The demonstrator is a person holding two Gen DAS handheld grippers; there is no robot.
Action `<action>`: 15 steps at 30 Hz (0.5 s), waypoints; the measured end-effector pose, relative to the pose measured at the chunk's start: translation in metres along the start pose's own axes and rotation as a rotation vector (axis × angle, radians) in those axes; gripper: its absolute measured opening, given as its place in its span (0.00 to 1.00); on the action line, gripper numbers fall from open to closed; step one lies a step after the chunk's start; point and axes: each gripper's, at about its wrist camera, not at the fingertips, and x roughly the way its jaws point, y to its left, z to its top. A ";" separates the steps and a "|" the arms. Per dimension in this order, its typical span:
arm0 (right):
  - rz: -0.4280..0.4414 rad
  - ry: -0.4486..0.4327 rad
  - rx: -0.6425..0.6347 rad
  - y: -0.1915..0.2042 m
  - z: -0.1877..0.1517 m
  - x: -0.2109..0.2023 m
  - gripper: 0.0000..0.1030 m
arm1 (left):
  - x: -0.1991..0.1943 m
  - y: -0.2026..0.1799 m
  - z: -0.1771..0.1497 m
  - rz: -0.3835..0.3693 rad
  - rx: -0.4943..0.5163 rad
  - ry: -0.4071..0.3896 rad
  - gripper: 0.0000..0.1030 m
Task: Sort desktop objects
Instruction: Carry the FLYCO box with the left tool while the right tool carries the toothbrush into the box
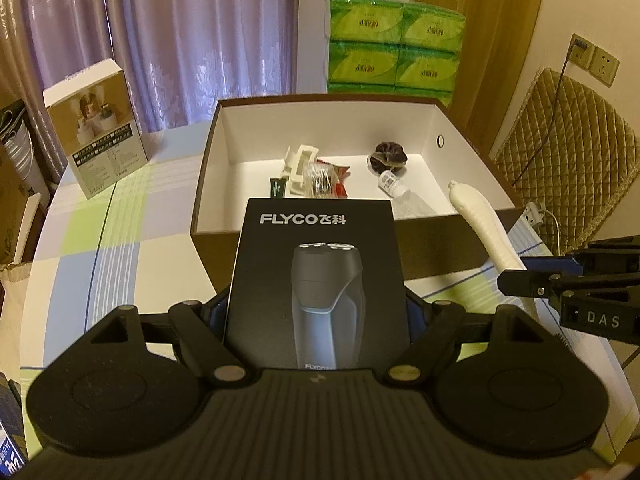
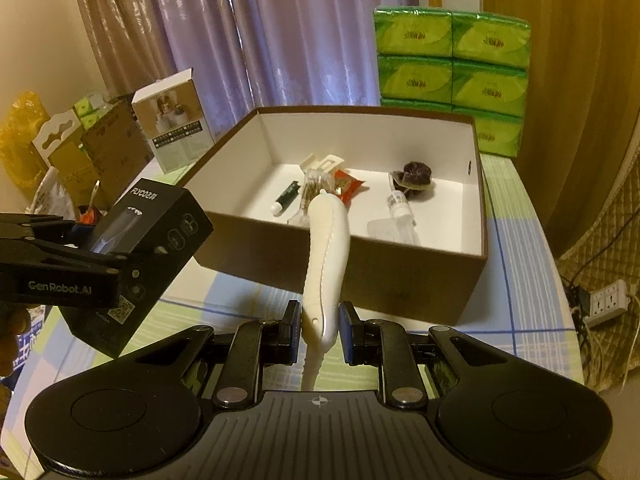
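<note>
In the left wrist view, the left claw is closed on a black shaver box, gripping it by its two sides and holding it upright just in front of the open brown storage box on the checked surface. Inside the storage box lie a white clip, a small green tube, a small bottle and a dark round thing. At the right edge the right claw holds a white curved tool whose tip reaches over the near wall. In the right wrist view, the right claw is clamped on the white curved tool near its lower part, with the tip above the near wall of the storage box. The left claw with the shaver box hangs above the surface at the left, clear of the wall. To do this step well, I think each thing should go over the wall first, then down to a bare part of the white floor, maybe the near right corner for the tool, and only then release. The shaver box is big, so lay it flat and away from the small things.
</note>
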 end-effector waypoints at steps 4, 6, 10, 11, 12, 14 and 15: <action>0.007 -0.013 -0.007 0.000 0.008 -0.001 0.17 | 0.000 0.001 0.007 -0.003 0.001 -0.015 0.74; 0.010 -0.021 -0.008 -0.001 0.013 -0.002 0.17 | -0.001 0.001 0.012 -0.004 0.000 -0.024 0.74; 0.014 -0.037 -0.015 -0.002 0.024 -0.002 0.17 | 0.000 0.001 0.021 -0.002 0.004 -0.042 0.74; 0.015 -0.042 -0.017 -0.002 0.027 -0.002 0.17 | 0.000 0.001 0.024 -0.002 0.003 -0.047 0.74; 0.017 -0.046 -0.018 -0.002 0.030 -0.002 0.17 | 0.001 0.001 0.027 -0.003 0.004 -0.052 0.74; 0.021 -0.053 -0.021 -0.003 0.036 -0.001 0.17 | 0.001 0.001 0.033 -0.002 0.008 -0.062 0.74; 0.023 -0.056 -0.021 -0.003 0.039 -0.001 0.17 | 0.002 0.001 0.037 -0.002 0.010 -0.068 0.74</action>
